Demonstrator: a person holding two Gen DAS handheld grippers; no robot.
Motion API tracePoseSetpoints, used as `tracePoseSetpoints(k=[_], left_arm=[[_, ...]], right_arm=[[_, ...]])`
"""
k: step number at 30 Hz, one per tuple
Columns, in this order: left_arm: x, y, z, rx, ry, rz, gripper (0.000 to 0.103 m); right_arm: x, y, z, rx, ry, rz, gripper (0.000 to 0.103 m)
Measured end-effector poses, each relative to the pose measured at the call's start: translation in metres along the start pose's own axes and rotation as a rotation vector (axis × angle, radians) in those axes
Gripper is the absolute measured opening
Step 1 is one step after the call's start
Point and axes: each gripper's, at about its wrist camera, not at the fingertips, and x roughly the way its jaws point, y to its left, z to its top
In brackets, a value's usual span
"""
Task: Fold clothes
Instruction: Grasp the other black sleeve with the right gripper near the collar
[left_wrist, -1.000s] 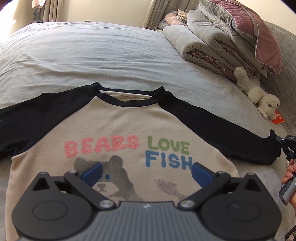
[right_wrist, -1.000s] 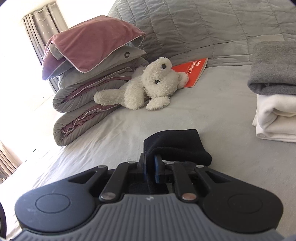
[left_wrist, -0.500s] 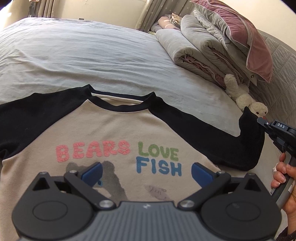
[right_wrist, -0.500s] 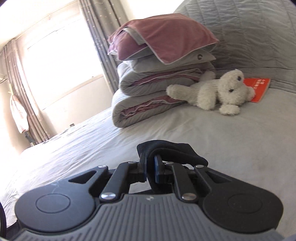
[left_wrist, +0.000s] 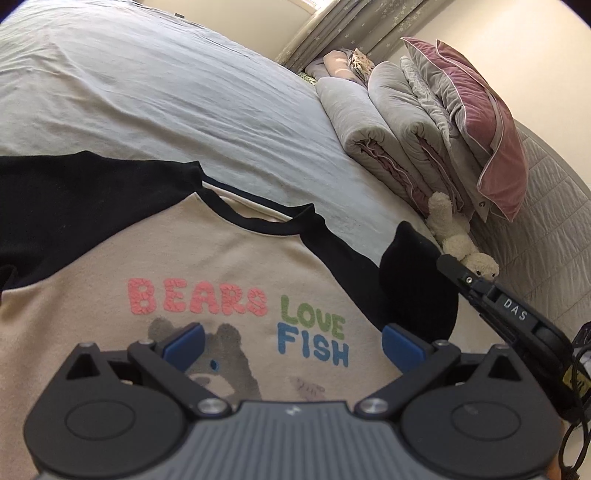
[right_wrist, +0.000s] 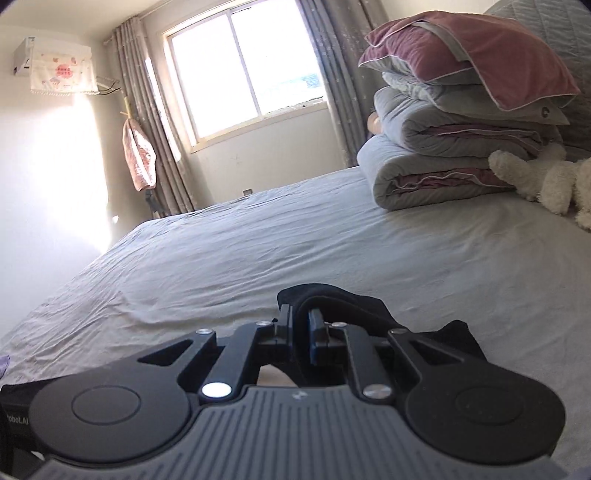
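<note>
The right gripper (right_wrist: 301, 334) is clamped on the black sleeve cuff (left_wrist: 417, 291) of the cream cotton bear-print raglan shirt (left_wrist: 229, 273); light, limp cloth, best pinched at hems. Left gripper (left_wrist: 293, 345) stands apart above it.

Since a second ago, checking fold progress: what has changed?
The right tool, shut on the black sleeve cuff, carried it up and inward toward the shirt front. The left tool stayed open above the print; the shirt body stayed flat.
</note>
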Motion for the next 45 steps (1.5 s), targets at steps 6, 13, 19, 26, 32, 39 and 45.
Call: tracePoseSetpoints(k=[6,13,19,26,32,39,45], left_arm=[[-0.009,0.027,0.003,-0.147,-0.015,-0.042,0.102],[-0.008,0.048,-0.001,-0.254,0.002,-0.073,0.101],[0.000,0.050,-0.003,-0.274,0.015,-0.104,0.099],[0.006,0.057,-0.003,-0.340,0.000,-0.141,0.098],[0.012,0.056,-0.005,-0.389,-0.008,-0.101,0.071],[0.017,0.045,-0.002,-0.380,-0.050,0.005,0.012],[-0.020,0.017,0.005,-0.249,-0.214,0.037,0.010]], right_arm=[[0.012,0.041,-0.032,-0.151,0.095,0.073,0.012],[0.018,0.076,-0.076,-0.391,0.181,0.102,0.012],[0.017,0.096,-0.100,-0.560,0.227,0.128,0.012],[0.015,0.091,-0.096,-0.541,0.224,0.132,0.013],[0.014,0.097,-0.101,-0.573,0.212,0.135,0.022],[0.010,0.100,-0.104,-0.605,0.186,0.105,0.035],[0.009,0.093,-0.106,-0.677,0.146,0.021,0.061]])
